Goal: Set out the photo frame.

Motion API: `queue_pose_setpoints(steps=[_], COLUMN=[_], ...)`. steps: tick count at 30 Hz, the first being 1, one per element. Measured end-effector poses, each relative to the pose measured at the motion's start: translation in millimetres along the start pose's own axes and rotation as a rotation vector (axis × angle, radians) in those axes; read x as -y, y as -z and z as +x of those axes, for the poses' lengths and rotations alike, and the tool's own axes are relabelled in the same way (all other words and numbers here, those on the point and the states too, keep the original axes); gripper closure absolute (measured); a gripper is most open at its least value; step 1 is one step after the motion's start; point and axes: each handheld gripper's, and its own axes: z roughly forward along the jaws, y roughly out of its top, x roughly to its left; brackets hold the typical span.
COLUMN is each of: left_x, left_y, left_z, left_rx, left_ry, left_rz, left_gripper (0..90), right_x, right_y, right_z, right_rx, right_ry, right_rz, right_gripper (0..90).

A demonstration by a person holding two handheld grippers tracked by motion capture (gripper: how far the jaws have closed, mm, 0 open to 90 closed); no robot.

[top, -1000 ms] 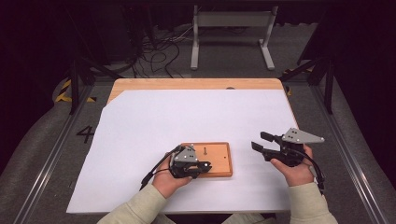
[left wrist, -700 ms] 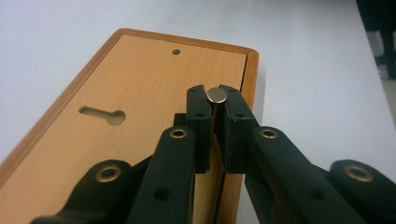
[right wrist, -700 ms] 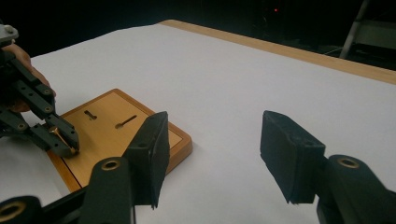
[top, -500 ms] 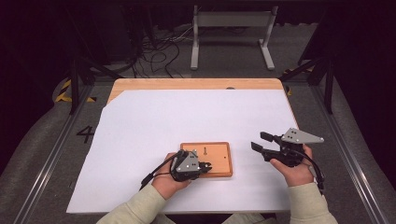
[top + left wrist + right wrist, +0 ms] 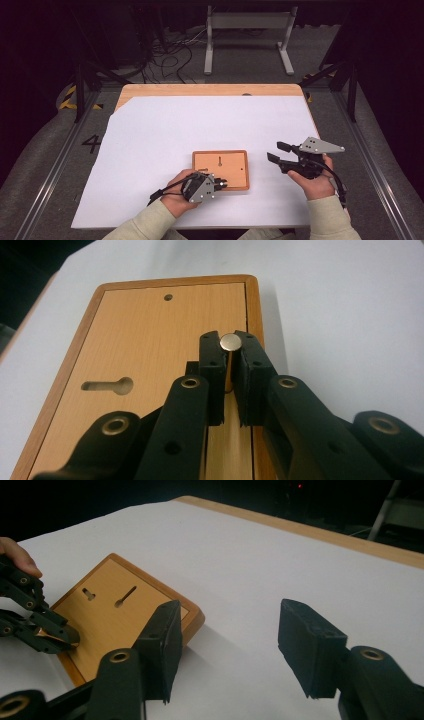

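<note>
White paper is covering the wooden tabletop (image 5: 210, 90), and a small wooden board (image 5: 220, 169) with a keyhole slot (image 5: 107, 386) is lying flat on it near the person's edge. Over the board's near edge, the left tool (image 5: 229, 371) is pinching a small metal pin (image 5: 230, 342) by its round head, just beside the board's rim. Well apart to the right, the right tool (image 5: 227, 647) is hovering above the paper with its jaws parted and nothing between them.
</note>
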Motion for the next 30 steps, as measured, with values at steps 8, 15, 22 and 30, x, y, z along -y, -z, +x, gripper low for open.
queue_pose_setpoints(steps=[8,15,22,30], left_x=[-1.4,-1.4,-1.5,-1.5], left_y=[0.6,1.0,0.8,1.0], left_z=[-4.4,-5.8,-6.8,-6.7], left_rx=[-0.02,-0.024,-0.031,-0.028], left_ry=[-0.038,-0.041,-0.052,-0.057], left_rz=[0.006,0.011,0.006,0.01], left_gripper=[83.9,83.9,84.0,84.0], right_x=[-7.7,-11.8,-7.5,1.8], right_y=[-12.9,-40.3,-75.3,-103.3], right_z=[8.0,14.7,14.3,16.1], right_rx=[-0.082,-0.149,-0.212,-0.259], right_ry=[-0.05,-0.116,-0.21,-0.235], right_rz=[0.087,0.143,0.273,0.356], right_gripper=[44.2,36.0,21.7,20.2])
